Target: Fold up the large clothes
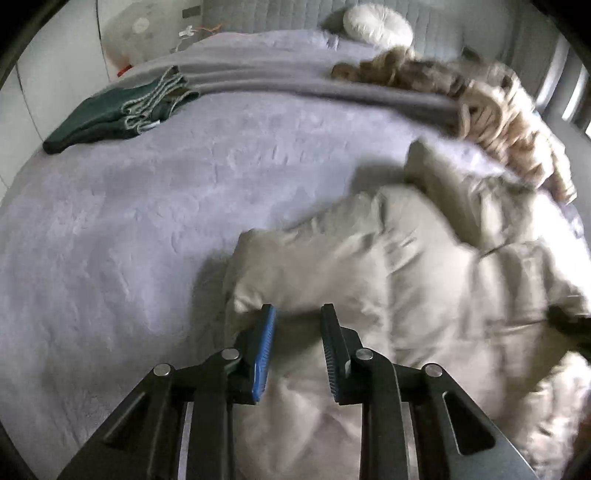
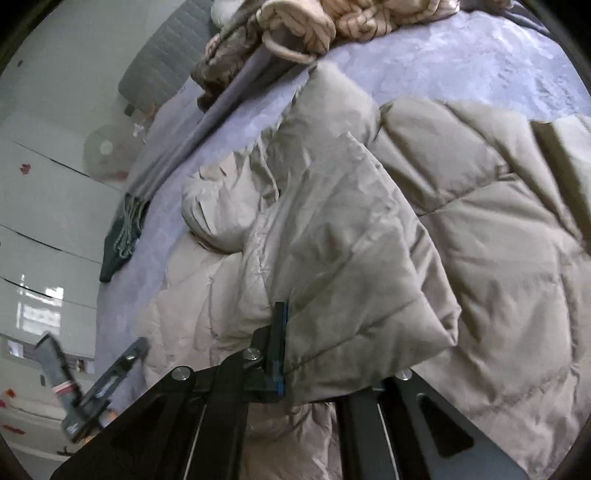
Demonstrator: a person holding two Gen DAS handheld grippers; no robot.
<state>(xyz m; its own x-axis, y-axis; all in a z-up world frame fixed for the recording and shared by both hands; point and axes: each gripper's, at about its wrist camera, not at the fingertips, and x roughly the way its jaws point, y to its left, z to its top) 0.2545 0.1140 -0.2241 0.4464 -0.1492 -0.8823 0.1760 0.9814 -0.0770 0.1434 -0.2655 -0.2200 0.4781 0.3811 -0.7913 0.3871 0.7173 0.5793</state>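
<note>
My left gripper (image 1: 297, 310) hangs over the near edge of the beige quilted puffer coat (image 1: 388, 280), its two fingers spread apart with nothing between them; the blue ribbed pad (image 1: 264, 354) on the left finger faces the bare gap, and the coat's padded fabric lies just under the tips. I cannot tell whether the tips touch the cloth.

The coat lies rumpled on the pale lilac plush bed cover (image 1: 129, 229), filling the right half of the left wrist view. In the right wrist view it spreads across most of the frame, and a thick padded fold of it is lifted toward the camera.

My right gripper (image 2: 325, 354) is clenched on that lifted fold: the blue-edged finger (image 2: 279, 350) presses against the fabric's side, while the other finger is buried under the cloth. The left gripper also shows at the lower left of this view, blurred, beside the coat's edge.

Further up the bed, a folded dark green knitted garment with pale trim (image 1: 110, 110) lies well apart from the coat. A grey blanket band (image 1: 295, 86) runs across the cover behind it, meeting a chunky tan knitted throw (image 1: 480, 99). A round white cushion (image 1: 376, 24) sits against the grey quilted headboard (image 1: 280, 13).
</note>
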